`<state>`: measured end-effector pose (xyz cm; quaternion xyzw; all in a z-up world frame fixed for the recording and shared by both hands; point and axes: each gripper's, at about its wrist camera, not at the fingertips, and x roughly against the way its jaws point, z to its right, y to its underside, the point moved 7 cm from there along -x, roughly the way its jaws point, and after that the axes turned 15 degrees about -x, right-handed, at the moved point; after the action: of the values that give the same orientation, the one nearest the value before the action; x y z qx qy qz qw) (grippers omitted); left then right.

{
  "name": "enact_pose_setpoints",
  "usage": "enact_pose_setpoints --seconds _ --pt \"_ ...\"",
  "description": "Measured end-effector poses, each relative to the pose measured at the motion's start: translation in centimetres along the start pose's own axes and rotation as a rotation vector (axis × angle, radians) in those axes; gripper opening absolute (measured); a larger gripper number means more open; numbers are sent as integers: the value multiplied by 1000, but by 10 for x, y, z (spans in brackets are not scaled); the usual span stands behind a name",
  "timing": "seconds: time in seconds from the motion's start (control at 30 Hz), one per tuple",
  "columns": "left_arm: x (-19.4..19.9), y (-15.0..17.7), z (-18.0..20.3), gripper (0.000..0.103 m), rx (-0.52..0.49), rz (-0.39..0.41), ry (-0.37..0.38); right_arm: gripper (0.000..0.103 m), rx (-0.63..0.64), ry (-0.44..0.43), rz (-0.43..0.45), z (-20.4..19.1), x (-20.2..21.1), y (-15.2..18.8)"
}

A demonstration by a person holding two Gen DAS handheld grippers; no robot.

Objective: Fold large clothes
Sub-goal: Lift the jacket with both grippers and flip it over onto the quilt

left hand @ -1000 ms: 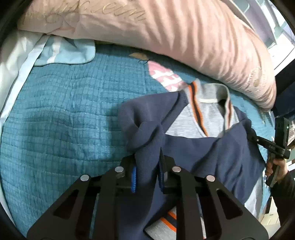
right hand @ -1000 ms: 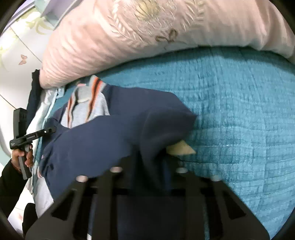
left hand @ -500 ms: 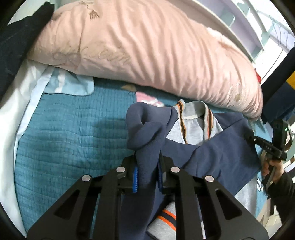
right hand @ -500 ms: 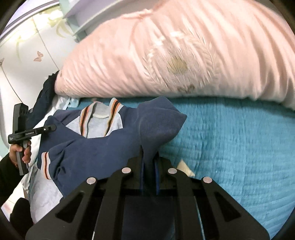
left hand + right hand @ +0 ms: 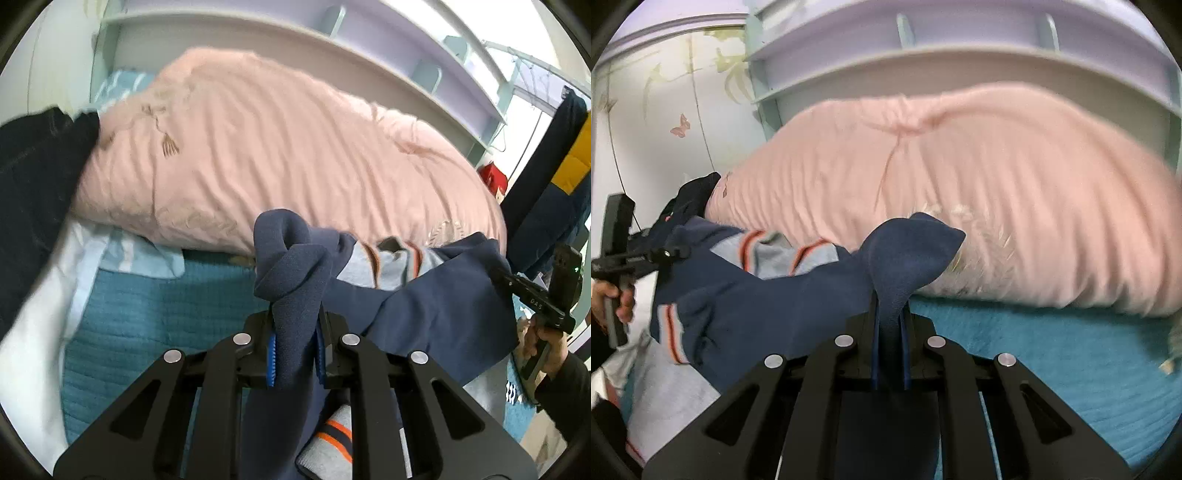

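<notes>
A navy and grey sweater (image 5: 436, 314) with orange-striped collar and cuffs hangs lifted above the teal quilt (image 5: 140, 321). My left gripper (image 5: 295, 350) is shut on a bunched navy shoulder of it. My right gripper (image 5: 890, 354) is shut on the other navy shoulder (image 5: 908, 254). The sweater (image 5: 738, 306) sags between the two grippers, its grey collar (image 5: 779, 254) facing the pink duvet. The right gripper also shows in the left wrist view (image 5: 532, 299), and the left gripper in the right wrist view (image 5: 639, 254).
A big pink duvet (image 5: 280, 158) lies along the back of the bed, below a pale headboard shelf (image 5: 923, 48). Dark clothing (image 5: 33, 199) lies at the left edge. White sheet (image 5: 33, 321) borders the quilt. A dark and yellow garment (image 5: 554, 177) hangs at the right.
Both grippers have risen and tilted up, lifting the sweater off the quilt. The views now look at the duvet and headboard rather than down at the bed.
</notes>
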<state>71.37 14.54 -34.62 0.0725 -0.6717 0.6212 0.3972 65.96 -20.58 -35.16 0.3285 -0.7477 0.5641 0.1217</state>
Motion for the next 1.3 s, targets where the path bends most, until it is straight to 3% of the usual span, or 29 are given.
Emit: enact_pose_setpoints --seconds 0.23,0.47,0.6,0.8,1.17,1.3 --pt "17 33 10 15 24 -37 32 8 15 1 -36 -6 22 36" --pt "68 61 31 15 41 -29 66 8 -4 -9 -48 -20 73 63" --pt "94 86 39 15 106 -37 81 8 9 2 -44 -30 99 77" --pt "123 129 63 15 129 -75 66 9 -4 23 -77 -37 135 122" --pt "147 236 115 18 148 -206 30 11 -68 138 -219 -25 157 228" --pt "149 266 122 24 190 -241 21 20 -67 215 -276 -19 157 255"
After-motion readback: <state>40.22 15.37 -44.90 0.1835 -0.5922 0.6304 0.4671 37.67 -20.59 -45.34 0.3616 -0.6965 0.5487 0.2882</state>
